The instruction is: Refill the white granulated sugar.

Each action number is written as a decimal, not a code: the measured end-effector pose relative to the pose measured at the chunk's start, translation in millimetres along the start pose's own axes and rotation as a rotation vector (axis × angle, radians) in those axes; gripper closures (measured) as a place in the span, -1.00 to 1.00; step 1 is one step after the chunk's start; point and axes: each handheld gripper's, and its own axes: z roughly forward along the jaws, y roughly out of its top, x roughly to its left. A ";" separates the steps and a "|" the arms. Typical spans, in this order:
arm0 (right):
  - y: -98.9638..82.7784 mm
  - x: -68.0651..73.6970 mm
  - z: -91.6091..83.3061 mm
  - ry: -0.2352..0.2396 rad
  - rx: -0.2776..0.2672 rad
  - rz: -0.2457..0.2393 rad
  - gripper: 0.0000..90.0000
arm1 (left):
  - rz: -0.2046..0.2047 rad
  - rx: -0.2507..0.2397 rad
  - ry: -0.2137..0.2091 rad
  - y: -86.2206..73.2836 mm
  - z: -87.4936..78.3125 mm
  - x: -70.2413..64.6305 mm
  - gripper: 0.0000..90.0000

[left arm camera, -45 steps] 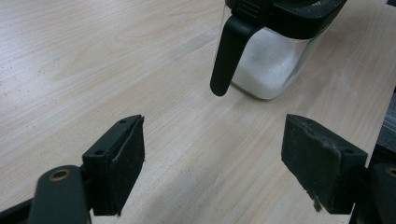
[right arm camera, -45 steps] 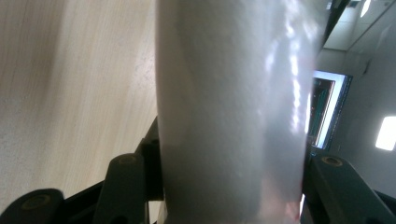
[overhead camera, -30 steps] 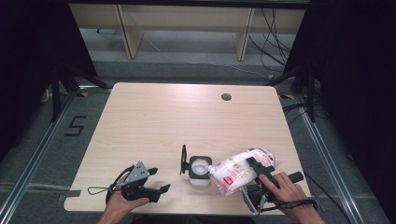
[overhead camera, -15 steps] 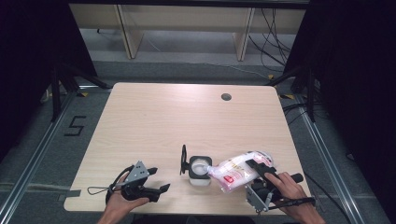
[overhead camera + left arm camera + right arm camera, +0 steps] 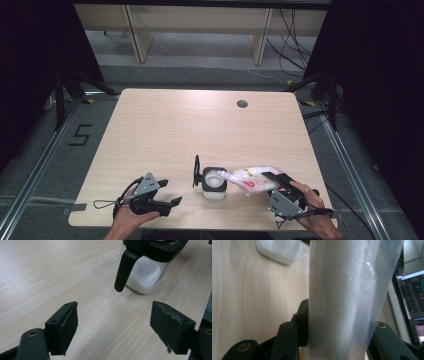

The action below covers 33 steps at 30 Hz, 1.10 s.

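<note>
A clear glass jar (image 5: 214, 184) with a black rim, partly full of white grains, stands near the table's front edge; its black lid (image 5: 196, 171) stands open on its left. My right gripper (image 5: 276, 183) is shut on a plastic bag (image 5: 251, 179) of white grains. The jaws have just been closing on the bag, which lies tilted with its mouth at the jar's opening. In the right gripper view the bag (image 5: 342, 302) stands pinched between the jaws. My left gripper (image 5: 169, 192) rests open to the left of the jar (image 5: 147, 272), nothing between its pads (image 5: 67, 327).
The light wooden table (image 5: 200, 125) has a round cable hole (image 5: 242, 104) at the back right. Dark floor, rails and shelf legs surround the table. A monitor (image 5: 412, 297) shows at the right edge of the right gripper view.
The bag has tipped lower and flatter, its mouth reaching left over the jar. The right hand shifted slightly with it. The left gripper has not moved.
</note>
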 end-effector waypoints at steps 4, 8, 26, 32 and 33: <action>-4.9 0.9 7.7 0.020 -0.046 0.116 0.35 | -0.010 0.012 0.002 0.0 0.1 0.1 -0.52; -9.7 -5.4 16.0 0.032 -0.090 0.202 0.39 | -0.005 0.020 0.003 0.0 0.2 -0.3 -0.52; -48.1 -18.0 27.0 0.040 -0.197 0.523 0.43 | -0.013 0.000 0.007 -0.2 -0.7 -0.5 -0.52; -59.1 -21.4 22.6 0.021 -0.204 0.595 0.43 | -0.008 0.012 0.013 0.4 -2.2 0.4 -0.52; -59.5 -21.0 21.9 0.023 -0.205 0.601 0.43 | -0.015 0.007 0.008 0.1 -1.7 0.7 -0.52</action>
